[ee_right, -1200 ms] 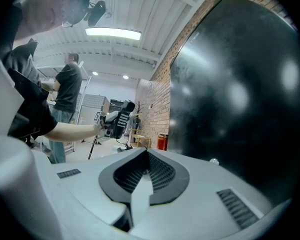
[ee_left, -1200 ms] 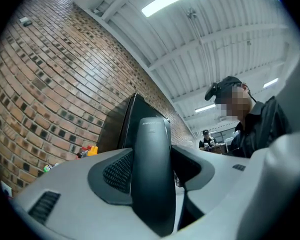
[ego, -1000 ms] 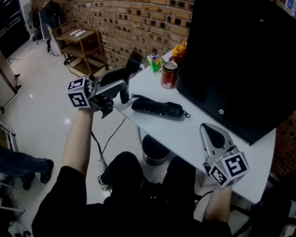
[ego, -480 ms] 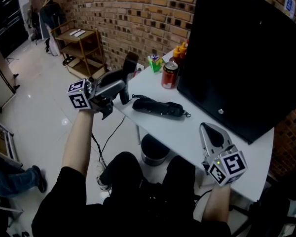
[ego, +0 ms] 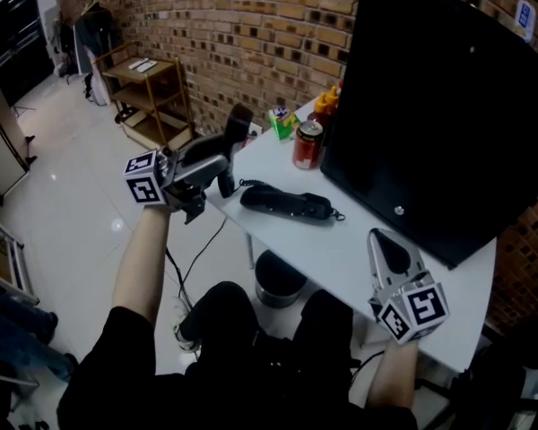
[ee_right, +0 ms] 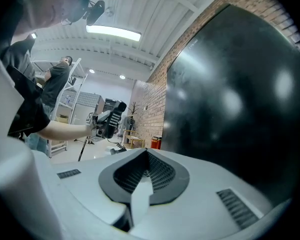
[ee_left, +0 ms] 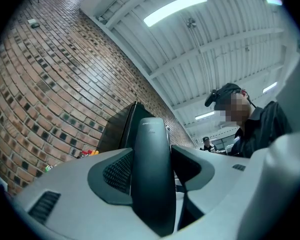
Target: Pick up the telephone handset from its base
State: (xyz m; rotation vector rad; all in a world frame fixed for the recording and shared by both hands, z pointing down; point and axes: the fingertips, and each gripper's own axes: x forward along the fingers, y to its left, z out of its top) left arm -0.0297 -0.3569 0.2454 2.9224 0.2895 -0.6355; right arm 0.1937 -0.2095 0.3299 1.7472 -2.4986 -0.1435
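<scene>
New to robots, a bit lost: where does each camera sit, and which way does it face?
Head view: on the person's head, looking down at table, telephone base, both arms, left tool, right tool.
Left gripper view: on the left tool, along jaws shut on the handset, toward brick wall.
Right gripper view: on the right tool, over shut jaws, facing black screen; left arm visible.
Shared: all three show the handset.

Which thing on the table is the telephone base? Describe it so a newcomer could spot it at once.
From the big black screen on the white table, look toward the table's near edge. The telephone base lies flat there, in front of the red can. Unlike the upright can it is long, low and all black; its handset is up in the left gripper.
</scene>
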